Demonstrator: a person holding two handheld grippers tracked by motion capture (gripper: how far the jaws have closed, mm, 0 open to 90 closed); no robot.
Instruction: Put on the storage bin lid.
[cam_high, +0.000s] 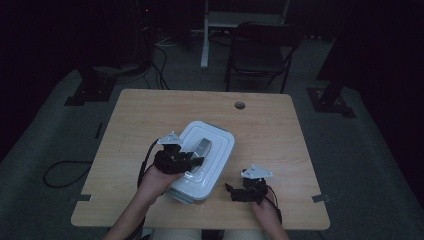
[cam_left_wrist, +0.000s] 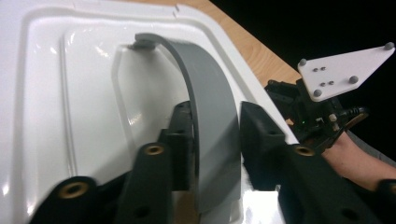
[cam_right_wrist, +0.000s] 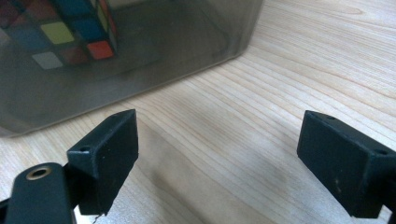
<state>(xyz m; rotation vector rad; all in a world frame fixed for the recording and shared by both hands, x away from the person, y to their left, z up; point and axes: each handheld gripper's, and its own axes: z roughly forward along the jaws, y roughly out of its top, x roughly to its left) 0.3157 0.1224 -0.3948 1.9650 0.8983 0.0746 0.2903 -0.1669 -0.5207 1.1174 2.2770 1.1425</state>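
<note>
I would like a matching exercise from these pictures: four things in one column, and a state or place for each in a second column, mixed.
Things:
1. left tool
2. right tool
3. grey handle
4. puzzle cube

States or places:
A. inside the clear-walled box
B. open above bare wood
C. raised from the white lid
D. jaws on both sides of the handle

Pairs: 1-D, 2-B, 3-C, 4-A
</note>
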